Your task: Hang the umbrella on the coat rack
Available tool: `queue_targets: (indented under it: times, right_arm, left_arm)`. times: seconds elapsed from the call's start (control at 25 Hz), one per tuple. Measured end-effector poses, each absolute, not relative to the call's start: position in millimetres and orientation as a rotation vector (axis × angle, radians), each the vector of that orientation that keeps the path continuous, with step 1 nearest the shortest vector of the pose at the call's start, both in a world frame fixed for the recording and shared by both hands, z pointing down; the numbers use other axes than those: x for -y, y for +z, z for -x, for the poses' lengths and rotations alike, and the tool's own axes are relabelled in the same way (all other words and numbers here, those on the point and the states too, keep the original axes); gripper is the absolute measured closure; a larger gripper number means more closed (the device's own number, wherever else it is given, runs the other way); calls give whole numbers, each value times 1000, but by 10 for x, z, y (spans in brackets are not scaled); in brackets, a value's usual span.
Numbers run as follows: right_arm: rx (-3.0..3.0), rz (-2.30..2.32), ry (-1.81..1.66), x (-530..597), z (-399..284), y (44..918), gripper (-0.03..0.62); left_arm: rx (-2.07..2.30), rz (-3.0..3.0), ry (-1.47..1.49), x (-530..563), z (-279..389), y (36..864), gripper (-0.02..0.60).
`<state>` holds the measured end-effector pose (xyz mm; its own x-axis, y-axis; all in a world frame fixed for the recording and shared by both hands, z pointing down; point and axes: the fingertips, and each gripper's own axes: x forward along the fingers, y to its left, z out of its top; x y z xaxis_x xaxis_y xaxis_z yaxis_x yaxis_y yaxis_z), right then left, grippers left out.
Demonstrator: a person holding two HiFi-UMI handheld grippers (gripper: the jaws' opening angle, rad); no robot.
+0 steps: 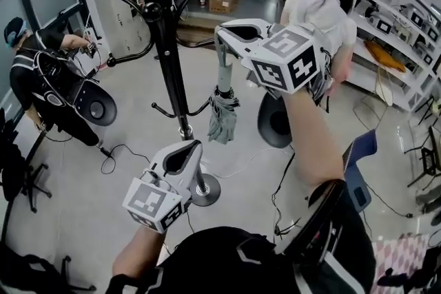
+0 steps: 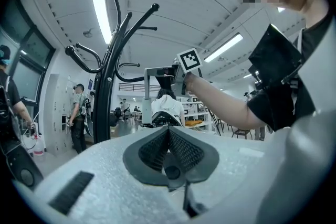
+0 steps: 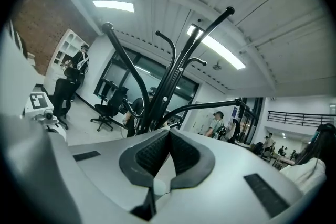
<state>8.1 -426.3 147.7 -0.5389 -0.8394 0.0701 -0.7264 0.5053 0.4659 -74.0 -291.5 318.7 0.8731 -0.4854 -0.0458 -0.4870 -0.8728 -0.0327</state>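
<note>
Carry-to-hook step: umbrella (image 1: 222,117) held up beside coat rack (image 1: 169,58), not yet hung.
Right tool (image 1: 227,32) pinched together on a pale sliver, judged to be the umbrella's strap; folded canopy dangling beneath, just beside a low hook (image 1: 204,107). Left tool (image 1: 186,153) closed on nothing, low near the rack's base (image 1: 207,191). Next: needs the strap lifted over a hook tip, then release. Pale grey floor (image 1: 103,217) with loose cables (image 1: 279,196); open workshop, shelving (image 1: 386,24) at right, people about.

Tall glossy black metal coat rack (image 1: 169,45). Folded grey fabric umbrella (image 1: 222,117) at its 3 o'clock. White plastic left hand-held gripper (image 1: 191,148) and right hand-held gripper (image 1: 222,36): black-and-white square-marker cubes, dark grey ribbed pads.
</note>
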Motion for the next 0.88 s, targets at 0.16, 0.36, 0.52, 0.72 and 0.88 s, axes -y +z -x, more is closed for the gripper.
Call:
queue_targets:
  times: [0.16, 0.36, 0.52, 0.72, 0.88]
  right_arm:
    - [2473, -1253, -525, 4206, -142, 1541, 586]
    - [2489, -1253, -507, 4198, -321, 1469, 586]
    - [2505, -1228, -512, 4228, -419, 1413, 586]
    - [2489, -1110, -557, 4208, -308, 1494, 586]
    - [2489, -1015, -593, 4185, -273, 1546, 586]
  left_arm:
    - [-767, 3007, 27, 2891, 613, 3248, 571]
    - [-780, 3029, 55, 2940, 335, 3038, 571]
    - [-775, 3025, 103, 2989, 90, 2841, 571]
    - [-786, 3019, 114, 3003, -38, 2828, 571]
    - [-845, 2992, 130, 3069, -150, 2780, 571]
